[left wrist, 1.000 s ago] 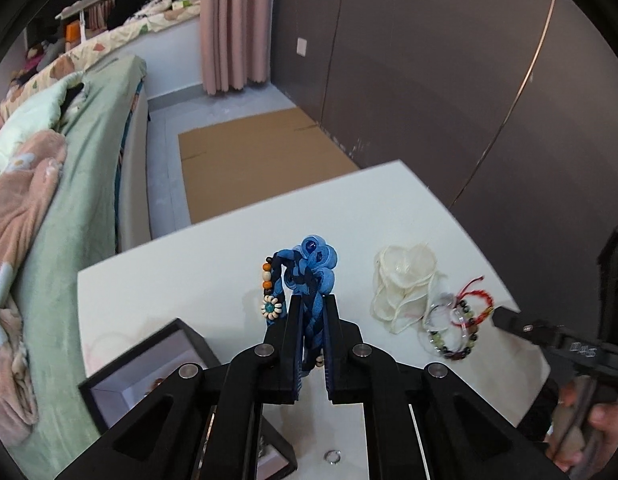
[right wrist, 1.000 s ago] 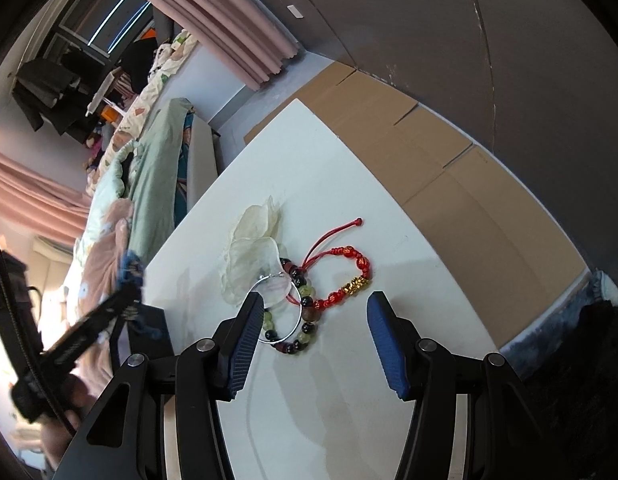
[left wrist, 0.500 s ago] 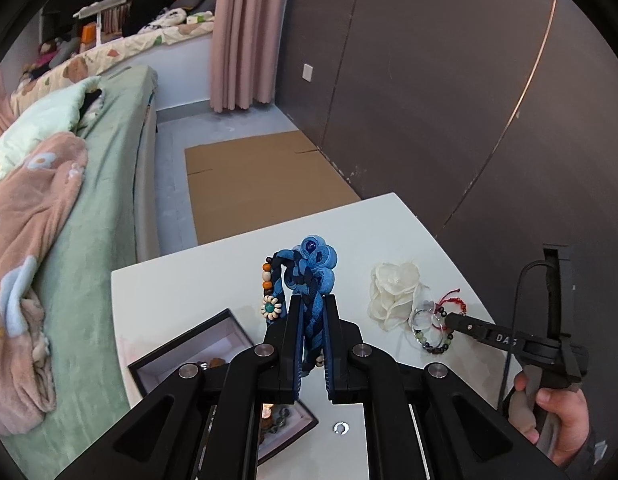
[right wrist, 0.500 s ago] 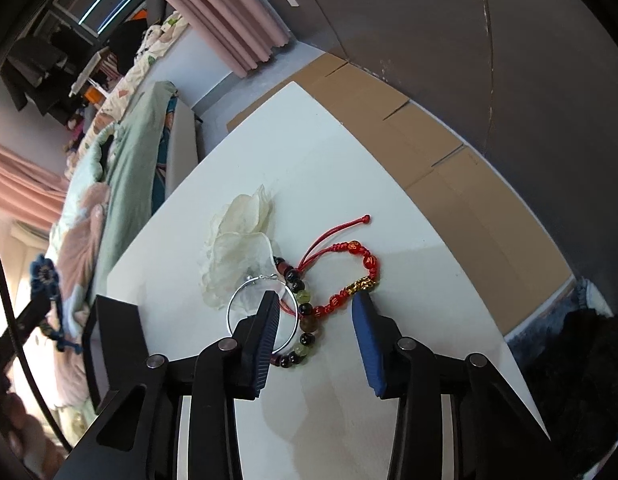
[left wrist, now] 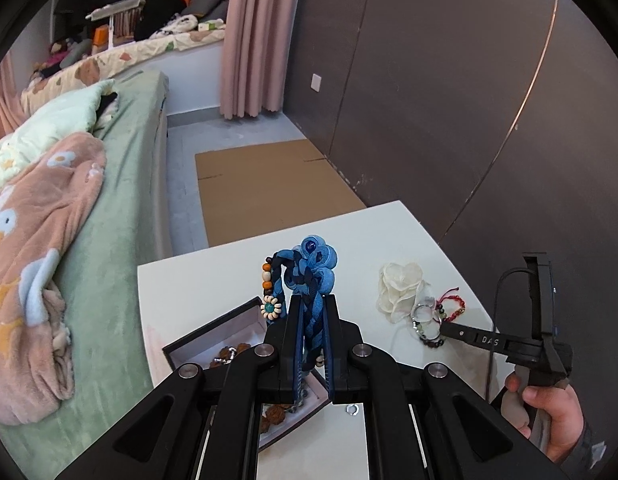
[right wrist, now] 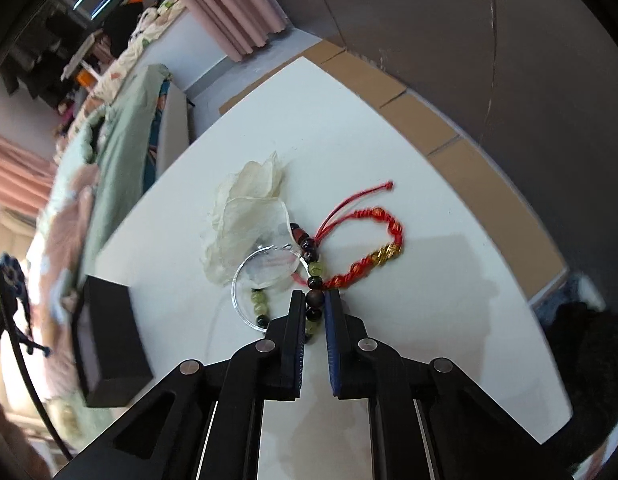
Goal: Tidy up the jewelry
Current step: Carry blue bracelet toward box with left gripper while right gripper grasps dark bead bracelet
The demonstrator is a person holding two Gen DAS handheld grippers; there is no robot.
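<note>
The left gripper is clamping a blue braided bracelet and holding it up over the open black jewelry box, which is sitting on the white table with brown beaded pieces lying inside. The right gripper is pinching a dark-and-green bead bracelet on the table, beside a red cord bracelet, a silver hoop and a cream fabric flower.
</note>
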